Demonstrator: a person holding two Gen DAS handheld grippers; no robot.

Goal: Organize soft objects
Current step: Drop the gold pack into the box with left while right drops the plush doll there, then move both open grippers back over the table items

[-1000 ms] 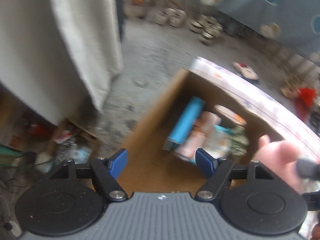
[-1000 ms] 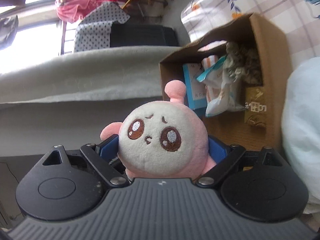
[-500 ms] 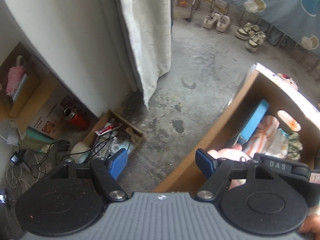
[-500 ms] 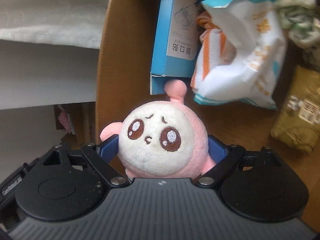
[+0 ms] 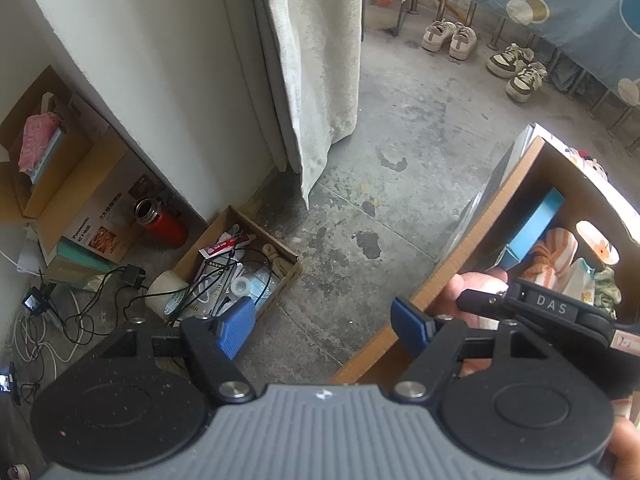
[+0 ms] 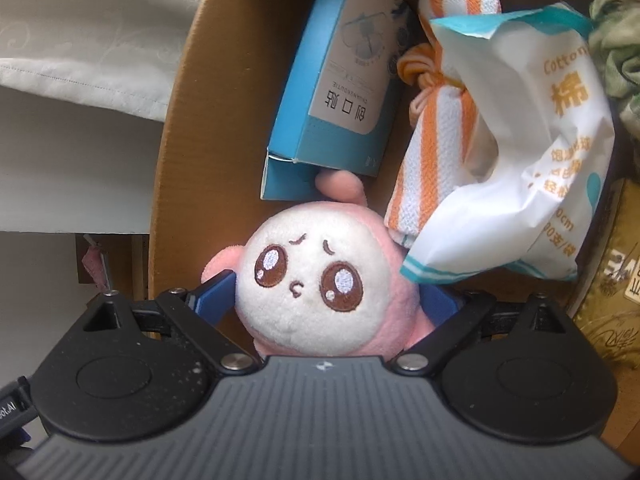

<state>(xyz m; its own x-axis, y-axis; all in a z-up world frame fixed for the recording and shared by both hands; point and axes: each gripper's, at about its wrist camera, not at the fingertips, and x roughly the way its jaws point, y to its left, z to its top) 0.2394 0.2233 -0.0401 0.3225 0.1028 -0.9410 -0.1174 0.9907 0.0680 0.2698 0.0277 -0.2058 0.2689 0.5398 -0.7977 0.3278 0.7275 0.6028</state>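
Note:
My right gripper (image 6: 324, 300) is shut on a pink plush toy (image 6: 316, 280) with a white face and brown eyes. It holds the toy low inside the brown cardboard box (image 6: 188, 140), close to the box's left wall. The toy's pink knob touches a blue carton (image 6: 344, 80). A striped orange towel (image 6: 436, 132), a white cotton packet (image 6: 532, 152) and a green cloth (image 6: 616, 40) lie in the box. My left gripper (image 5: 324, 328) is open and empty, over the floor just outside the box (image 5: 480, 232). The right gripper (image 5: 552, 308) and toy (image 5: 472, 284) show in that view too.
A gold packet (image 6: 608, 312) lies at the box's right side. On the concrete floor stand a low carton of cables and clutter (image 5: 240, 272), a red flask (image 5: 164, 224) and pairs of shoes (image 5: 448, 36). A pale curtain (image 5: 316, 60) hangs by the wall.
My right gripper came down with the plush toy from above the box into it. The left gripper swung away from over the box to the floor beside it, still open.

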